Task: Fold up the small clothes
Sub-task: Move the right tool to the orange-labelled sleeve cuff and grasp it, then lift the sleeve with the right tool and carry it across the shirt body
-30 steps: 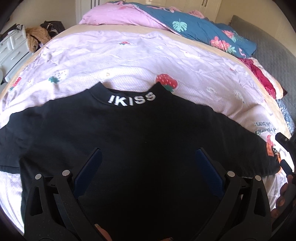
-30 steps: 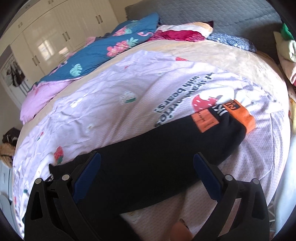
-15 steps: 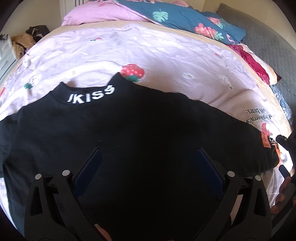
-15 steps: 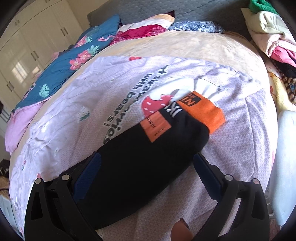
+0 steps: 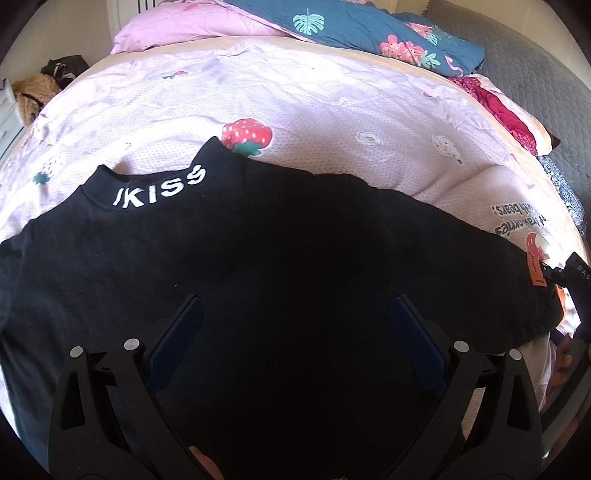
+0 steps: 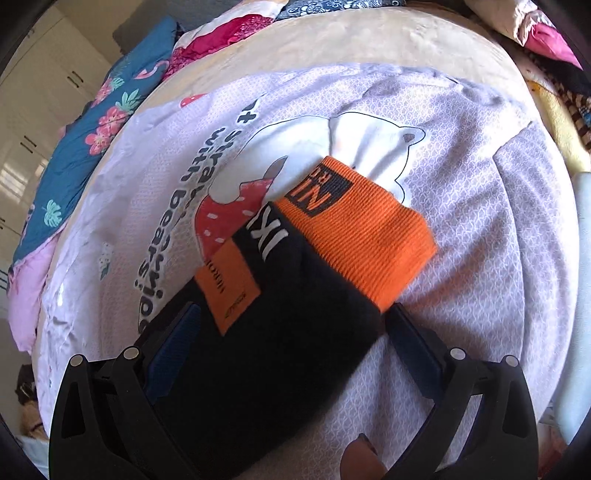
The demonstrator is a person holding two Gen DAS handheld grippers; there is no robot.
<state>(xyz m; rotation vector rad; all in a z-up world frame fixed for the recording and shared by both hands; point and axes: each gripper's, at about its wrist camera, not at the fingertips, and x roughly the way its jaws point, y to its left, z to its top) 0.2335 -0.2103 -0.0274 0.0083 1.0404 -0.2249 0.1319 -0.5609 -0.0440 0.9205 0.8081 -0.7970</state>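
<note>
Left wrist view: black top [image 5: 295,266] lies flat, spread across the pink bedspread [image 5: 332,110], collar with white "KISS" lettering [image 5: 159,188] toward the far side, one sleeve running out to the right edge of frame. Left gripper [image 5: 291,314] hangs over the body of the top, both blue-padded fingers [image 5: 177,332] spread wide, nothing between them; can't tell if the tips touch the cloth. Strawberry print [image 5: 247,134] on the bedspread sits just beyond the collar. Blue floral quilt [image 5: 369,26] and pink pillow [image 5: 184,26] bunched at the far end of the bed. Part of the right gripper's body shows at the right edge, near the sleeve end. Right wrist view: right gripper [image 6: 291,325] is over that sleeve [image 6: 280,332], fingers wide apart and straddling it, one either side, right tip just beside the orange ribbed cuff [image 6: 362,232]. Not pinching anything. Cuff carries a black block with orange letters; a white "IKI" mark and an orange patch [image 6: 229,288] sit on the black fabric just behind it. Sleeve end lies over the bear and strawberry print [image 6: 369,147] of the bedspread. Fingertip of the person [image 6: 360,458] visible at bottom of frame. Pile of mixed clothes [image 6: 546,40] at upper right, well apart from the sleeve.
</note>
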